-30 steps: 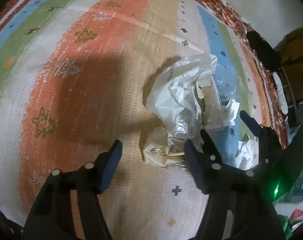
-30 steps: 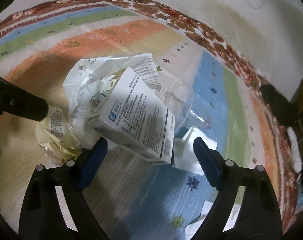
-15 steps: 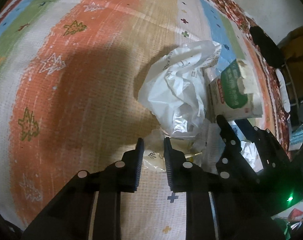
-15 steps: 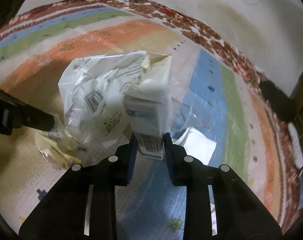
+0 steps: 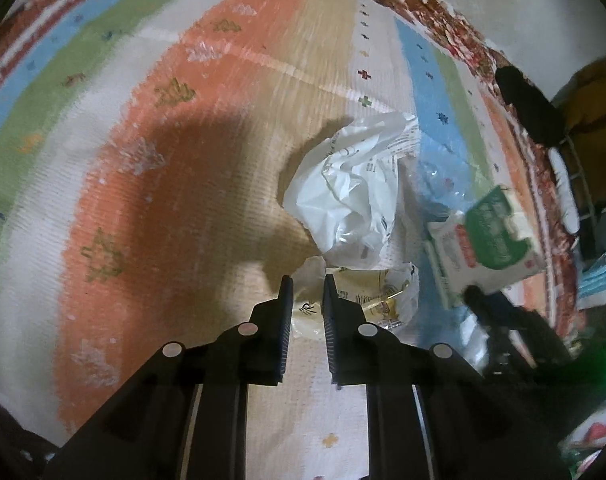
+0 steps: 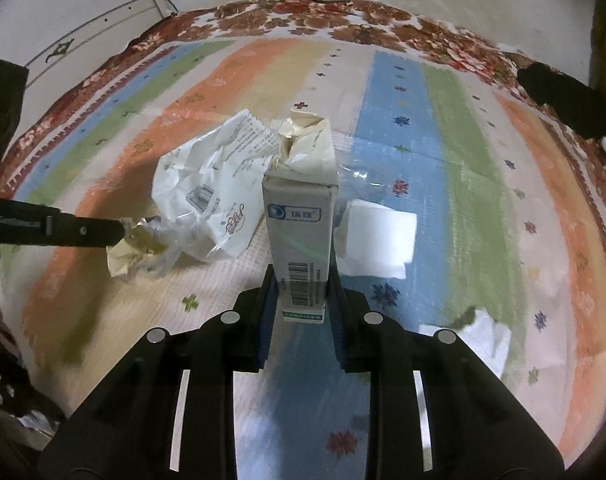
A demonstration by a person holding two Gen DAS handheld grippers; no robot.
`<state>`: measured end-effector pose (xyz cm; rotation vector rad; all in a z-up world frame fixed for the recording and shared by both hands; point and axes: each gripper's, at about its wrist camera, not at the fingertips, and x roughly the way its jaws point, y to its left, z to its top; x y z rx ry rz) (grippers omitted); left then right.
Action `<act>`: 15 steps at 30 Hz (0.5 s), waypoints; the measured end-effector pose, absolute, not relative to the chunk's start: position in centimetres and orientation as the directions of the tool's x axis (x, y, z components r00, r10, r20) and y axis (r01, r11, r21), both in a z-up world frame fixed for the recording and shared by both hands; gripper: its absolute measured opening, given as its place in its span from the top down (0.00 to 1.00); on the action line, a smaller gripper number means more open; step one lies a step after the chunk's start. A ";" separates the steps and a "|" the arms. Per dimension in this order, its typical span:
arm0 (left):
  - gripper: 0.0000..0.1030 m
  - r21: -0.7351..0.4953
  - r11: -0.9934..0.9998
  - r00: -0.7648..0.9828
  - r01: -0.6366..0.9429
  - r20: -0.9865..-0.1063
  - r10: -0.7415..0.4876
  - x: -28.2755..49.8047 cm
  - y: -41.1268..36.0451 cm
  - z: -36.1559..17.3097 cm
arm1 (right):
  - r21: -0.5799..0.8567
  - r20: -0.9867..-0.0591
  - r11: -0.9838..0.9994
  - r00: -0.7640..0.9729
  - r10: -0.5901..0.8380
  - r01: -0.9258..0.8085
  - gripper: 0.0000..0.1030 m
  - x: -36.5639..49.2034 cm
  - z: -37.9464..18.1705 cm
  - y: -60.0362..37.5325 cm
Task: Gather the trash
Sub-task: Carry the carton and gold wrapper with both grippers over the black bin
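- Our left tongs [image 5: 306,292] have just been closing and now pinch the yellowish crumpled wrapper [image 5: 367,296], which lies just below the white plastic bag [image 5: 351,192] on the striped rug [image 5: 151,184].
- Our right tongs [image 6: 302,280] have also just closed in; they clamp the lower end of the milk carton [image 6: 301,216], its torn top away from us.
- Beside the carton, a white paper sheet [image 6: 379,240] lies on the rug's blue stripe.
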<state>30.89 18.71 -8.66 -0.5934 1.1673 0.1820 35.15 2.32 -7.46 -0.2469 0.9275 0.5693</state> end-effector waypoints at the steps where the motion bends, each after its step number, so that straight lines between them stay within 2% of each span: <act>1: 0.87 -0.326 0.844 0.396 -0.427 -0.906 -0.149 30.9 18.5 -8.5 | 0.052 -0.812 0.830 0.460 0.359 -0.555 0.79 35.1 -7.3 1.9; 10: 0.87 -0.291 0.876 0.408 -0.384 -0.905 -0.122 30.0 16.5 -6.9 | 0.194 -0.796 0.848 0.426 0.431 -0.494 0.79 33.1 -3.9 -2.6; 15: 0.87 -0.287 0.879 0.414 -0.380 -0.903 -0.116 29.2 15.3 -6.0 | 0.192 -0.805 0.854 0.420 0.419 -0.484 0.79 30.9 -2.7 -4.1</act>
